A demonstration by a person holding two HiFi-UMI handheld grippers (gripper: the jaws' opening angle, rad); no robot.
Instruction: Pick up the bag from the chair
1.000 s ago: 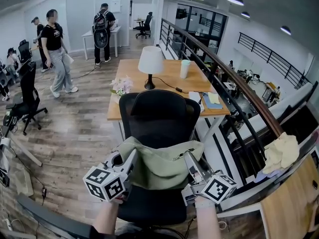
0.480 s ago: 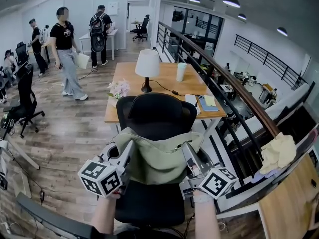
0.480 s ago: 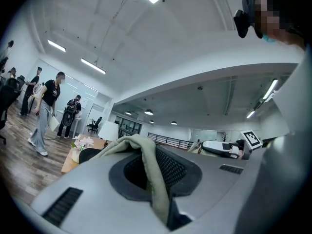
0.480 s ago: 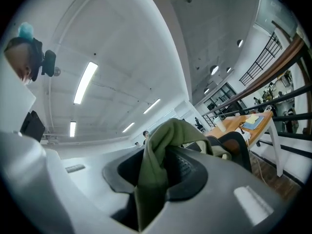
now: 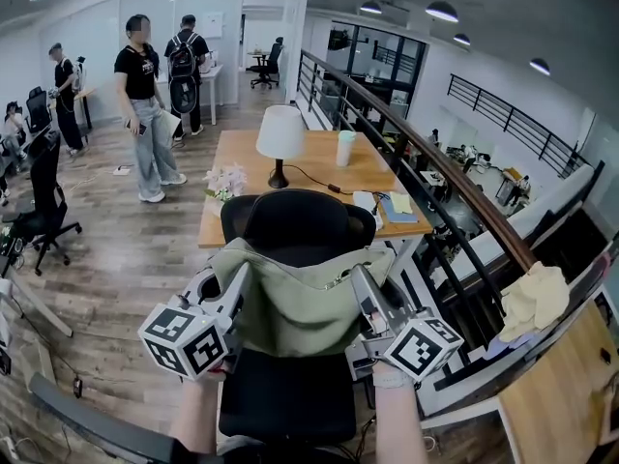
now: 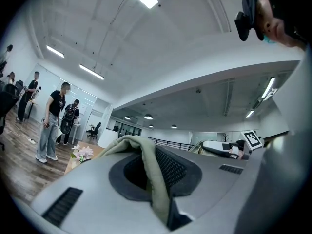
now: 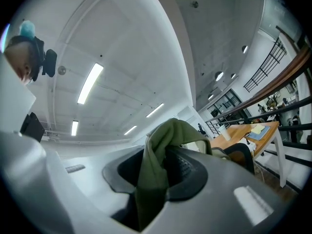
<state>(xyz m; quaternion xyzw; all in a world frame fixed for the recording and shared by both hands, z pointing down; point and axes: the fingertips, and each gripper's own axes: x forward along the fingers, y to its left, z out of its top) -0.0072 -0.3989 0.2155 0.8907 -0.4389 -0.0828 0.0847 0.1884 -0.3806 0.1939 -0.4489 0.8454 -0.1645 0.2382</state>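
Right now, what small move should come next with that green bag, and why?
Probably lift both grippers straight up a little. The left gripper and right gripper each clamp a top corner of the bag, whose bottom hangs close to the chair seat.

**Where the three cameras look**

The head view looks forward and steeply down over the chair (image 5: 300, 225), with the left claw (image 5: 235, 280) and right claw (image 5: 360, 280) low in frame. Each gripper view sits close behind its jaws and tilts toward the ceiling, bag (image 6: 153, 174) fabric filling its foreground. The left shares the standing person (image 6: 52, 111) with the head view, the right the desk (image 7: 246, 130).
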